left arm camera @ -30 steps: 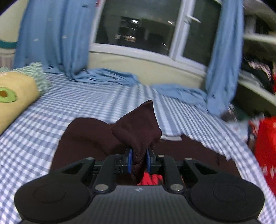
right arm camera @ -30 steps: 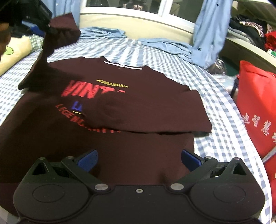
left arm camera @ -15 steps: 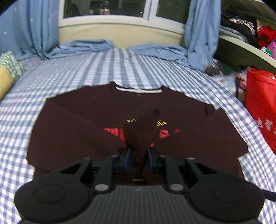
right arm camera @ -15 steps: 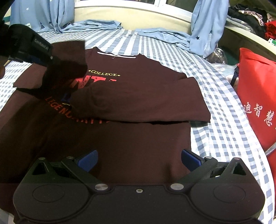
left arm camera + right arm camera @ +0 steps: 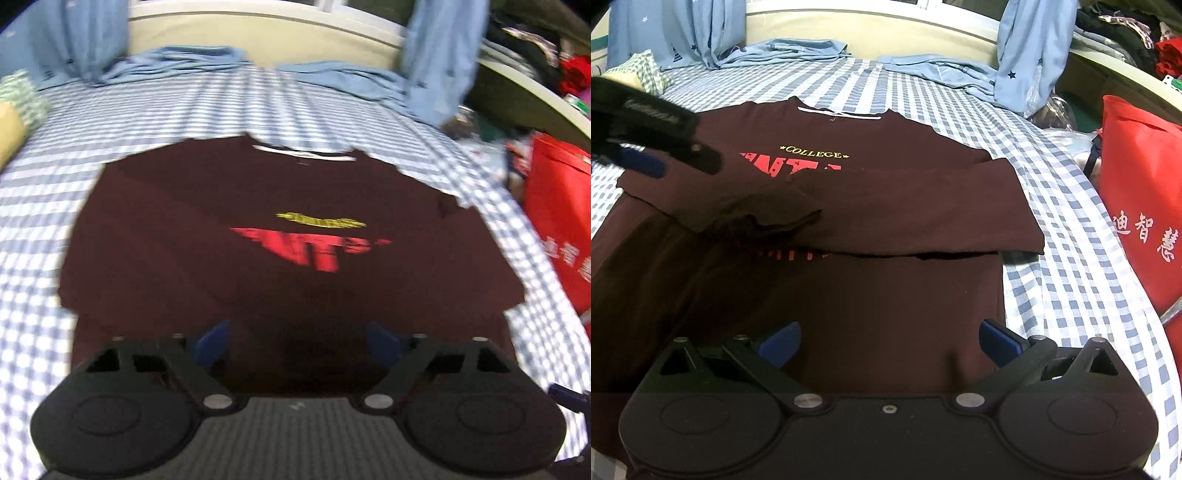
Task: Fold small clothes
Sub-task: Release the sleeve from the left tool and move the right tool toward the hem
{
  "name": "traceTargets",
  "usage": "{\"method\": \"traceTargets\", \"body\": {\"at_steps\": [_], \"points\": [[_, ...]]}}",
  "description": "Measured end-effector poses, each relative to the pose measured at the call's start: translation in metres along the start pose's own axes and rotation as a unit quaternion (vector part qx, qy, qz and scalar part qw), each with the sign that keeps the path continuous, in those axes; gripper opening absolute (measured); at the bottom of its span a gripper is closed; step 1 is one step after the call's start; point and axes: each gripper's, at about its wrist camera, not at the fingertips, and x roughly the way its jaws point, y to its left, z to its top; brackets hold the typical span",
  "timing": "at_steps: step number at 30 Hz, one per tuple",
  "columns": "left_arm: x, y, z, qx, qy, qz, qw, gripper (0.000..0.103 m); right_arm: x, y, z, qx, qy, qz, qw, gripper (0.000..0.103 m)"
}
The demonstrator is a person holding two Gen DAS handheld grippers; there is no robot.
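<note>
A dark maroon T-shirt (image 5: 886,288) with red and yellow print lies flat on the checked bed; it also shows in the left wrist view (image 5: 280,258). Both sleeves are folded in over its chest: the right sleeve (image 5: 923,214) lies flat, the left sleeve (image 5: 753,210) lies rumpled. My left gripper (image 5: 297,343) is open and empty above the shirt's middle; it shows in the right wrist view (image 5: 665,162) above the left sleeve. My right gripper (image 5: 890,341) is open and empty over the shirt's lower part.
The blue-and-white checked sheet (image 5: 1071,280) surrounds the shirt. A red bag (image 5: 1141,206) stands at the right edge. Blue curtains (image 5: 1027,55) and blue cloth (image 5: 798,48) lie at the far side under the window. A green checked pillow (image 5: 642,70) lies far left.
My left gripper has opened and let go of the left sleeve, which now lies folded across the shirt's chest. The gripper has drawn back. My right gripper has stayed open.
</note>
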Motion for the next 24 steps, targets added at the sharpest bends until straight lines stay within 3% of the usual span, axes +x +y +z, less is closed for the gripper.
{"method": "traceTargets", "body": {"at_steps": [4, 9, 14, 19, 24], "points": [[0.0, 0.047, 0.008, -0.044, -0.001, 0.09, 0.9949, 0.094, 0.009, 0.009, 0.012, -0.009, -0.013, 0.01, 1.0, 0.102], [0.008, 0.115, 0.02, -0.113, 0.011, 0.184, 0.9764, 0.095, 0.024, 0.024, 0.042, -0.013, -0.042, 0.028, 0.999, 0.103], [0.023, 0.173, 0.032, -0.173, 0.019, 0.205, 0.9632, 0.096, 0.042, 0.042, 0.074, 0.004, -0.061, 0.045, 0.997, 0.103], [0.051, 0.209, 0.036, -0.19, 0.052, 0.234, 0.9522, 0.095, 0.067, 0.061, 0.085, 0.003, -0.036, 0.044, 0.998, 0.103], [0.064, 0.215, 0.024, -0.191, 0.066, 0.228, 0.9523, 0.097, 0.092, 0.076, 0.081, -0.021, 0.011, 0.031, 0.999, 0.103]]}}
